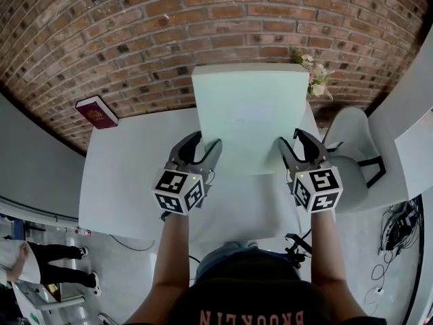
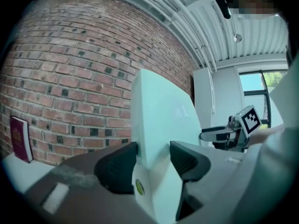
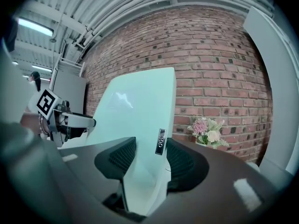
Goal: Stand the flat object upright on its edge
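The left gripper and the right gripper each squeeze one side of the pale flat object. It leans up over the far edge of the white table. Its bottom edge may be touching the table, but that is hard to see.

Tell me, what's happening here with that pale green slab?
A person holds a gripper in each hand. The left gripper and the right gripper each clamp one side edge of the pale green flat panel, which is tipped up steeply over the white table. A maroon book stands by the brick wall.
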{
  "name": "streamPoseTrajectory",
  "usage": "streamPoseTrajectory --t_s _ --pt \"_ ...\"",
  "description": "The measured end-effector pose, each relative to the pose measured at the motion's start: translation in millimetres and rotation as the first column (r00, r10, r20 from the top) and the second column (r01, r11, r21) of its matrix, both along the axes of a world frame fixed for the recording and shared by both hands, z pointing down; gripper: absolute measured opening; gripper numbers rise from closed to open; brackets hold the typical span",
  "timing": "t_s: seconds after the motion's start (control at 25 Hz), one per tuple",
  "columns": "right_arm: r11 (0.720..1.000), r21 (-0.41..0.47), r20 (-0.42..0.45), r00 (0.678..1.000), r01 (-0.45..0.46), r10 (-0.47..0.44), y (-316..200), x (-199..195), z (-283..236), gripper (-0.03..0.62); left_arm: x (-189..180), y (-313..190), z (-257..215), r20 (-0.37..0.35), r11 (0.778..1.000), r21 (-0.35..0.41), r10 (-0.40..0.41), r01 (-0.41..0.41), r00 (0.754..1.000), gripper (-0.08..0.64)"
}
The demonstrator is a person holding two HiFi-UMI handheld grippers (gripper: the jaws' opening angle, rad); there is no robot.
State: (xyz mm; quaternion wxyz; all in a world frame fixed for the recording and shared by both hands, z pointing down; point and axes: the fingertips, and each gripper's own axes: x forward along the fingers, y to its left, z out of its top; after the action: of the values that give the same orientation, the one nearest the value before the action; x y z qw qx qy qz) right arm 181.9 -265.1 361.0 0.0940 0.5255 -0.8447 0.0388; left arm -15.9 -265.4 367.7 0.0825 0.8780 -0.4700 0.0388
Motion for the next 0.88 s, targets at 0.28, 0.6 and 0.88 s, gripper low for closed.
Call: streamPoseTrajectory --t_s 0.28,0.6,0.88 --pt "1.0 0.015 -0.055 0.998 -0.011 0.011 -0.1 -4.2 8.1 0.19 -2.6 -2.5 8.2 0.093 1.0 0.024 -0.007 0.005 0.996 0.233" --pt "1.0 0.01 -0.042 0.999 0.007 -0.006 -7.4 -5.3 21.8 0.181 -4.8 -10.1 20.6 0.07 0.999 0.042 -0.008 0.005 0.998 0.233" --pt "1.0 -0.028 -0.062 0.998 -0.003 0.002 -23.0 -5.5 45.4 0.175 -5.2 -26.7 38.8 0.11 0.999 0.05 -0.014 0.009 0.994 0.23"
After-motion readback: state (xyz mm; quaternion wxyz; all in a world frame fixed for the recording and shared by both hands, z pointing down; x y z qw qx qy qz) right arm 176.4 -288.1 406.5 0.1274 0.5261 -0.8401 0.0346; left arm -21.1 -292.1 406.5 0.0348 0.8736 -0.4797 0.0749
